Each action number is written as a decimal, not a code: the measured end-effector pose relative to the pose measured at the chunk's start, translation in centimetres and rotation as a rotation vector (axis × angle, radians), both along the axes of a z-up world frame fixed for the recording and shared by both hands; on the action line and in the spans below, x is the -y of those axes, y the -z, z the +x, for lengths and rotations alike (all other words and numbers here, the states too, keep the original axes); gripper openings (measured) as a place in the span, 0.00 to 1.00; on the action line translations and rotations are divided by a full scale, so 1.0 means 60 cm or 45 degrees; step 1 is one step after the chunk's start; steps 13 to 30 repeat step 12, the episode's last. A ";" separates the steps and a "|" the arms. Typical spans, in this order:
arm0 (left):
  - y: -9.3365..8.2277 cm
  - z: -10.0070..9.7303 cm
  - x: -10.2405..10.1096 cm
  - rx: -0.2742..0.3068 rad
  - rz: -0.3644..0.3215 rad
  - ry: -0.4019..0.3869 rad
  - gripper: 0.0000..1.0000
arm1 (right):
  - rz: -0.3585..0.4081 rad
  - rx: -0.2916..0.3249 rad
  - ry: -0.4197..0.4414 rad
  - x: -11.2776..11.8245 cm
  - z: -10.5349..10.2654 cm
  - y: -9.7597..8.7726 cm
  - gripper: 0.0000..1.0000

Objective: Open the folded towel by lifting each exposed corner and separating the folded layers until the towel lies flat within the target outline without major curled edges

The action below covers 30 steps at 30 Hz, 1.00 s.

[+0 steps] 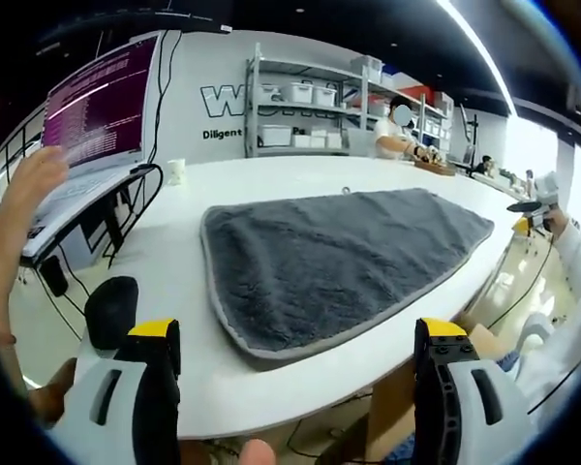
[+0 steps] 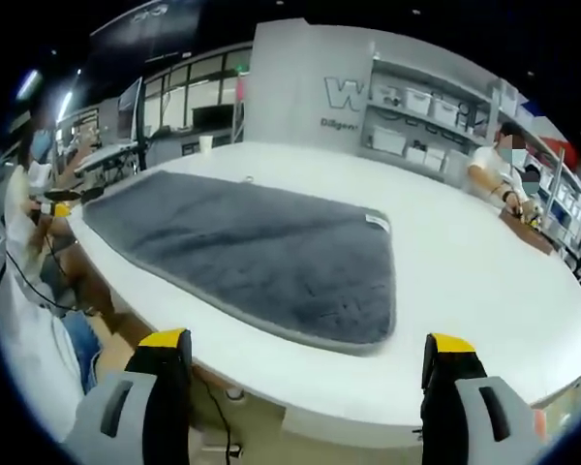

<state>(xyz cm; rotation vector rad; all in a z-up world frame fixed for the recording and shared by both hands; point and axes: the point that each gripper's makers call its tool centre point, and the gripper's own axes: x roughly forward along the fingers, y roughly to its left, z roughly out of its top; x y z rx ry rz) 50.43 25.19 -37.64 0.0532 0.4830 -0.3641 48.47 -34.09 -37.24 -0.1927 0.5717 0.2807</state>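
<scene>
The grey towel [image 1: 334,266] lay spread flat on the white worktop [image 1: 271,179], one long edge running close along the worktop's near edge, with a small label [image 2: 377,222] showing at a far corner. The left gripper [image 1: 298,339] hung off the near edge, jaws wide apart and holding nothing. The right gripper [image 2: 308,349] was likewise spread wide and empty, short of the towel.

The dark grey plush towel with lighter stitched trim [image 1: 339,262] [image 2: 252,252] lies spread flat along the white surface's [image 1: 300,373] [image 2: 465,291] near edge, no curled corners.
</scene>
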 end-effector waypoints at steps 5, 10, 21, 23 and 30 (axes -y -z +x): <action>0.006 -0.001 0.004 -0.015 0.007 0.011 0.99 | -0.006 -0.016 0.006 0.001 -0.001 0.005 0.99; 0.010 0.000 0.006 -0.022 0.001 0.013 0.99 | -0.005 -0.027 0.002 0.000 -0.003 0.008 0.99; 0.010 0.001 0.007 -0.022 -0.001 0.016 0.99 | -0.004 -0.029 0.000 0.000 -0.003 0.008 0.99; 0.010 0.001 0.007 -0.022 -0.001 0.016 0.99 | -0.004 -0.029 0.000 0.000 -0.003 0.008 0.99; 0.010 0.001 0.007 -0.022 -0.001 0.016 0.99 | -0.004 -0.029 0.000 0.000 -0.003 0.008 0.99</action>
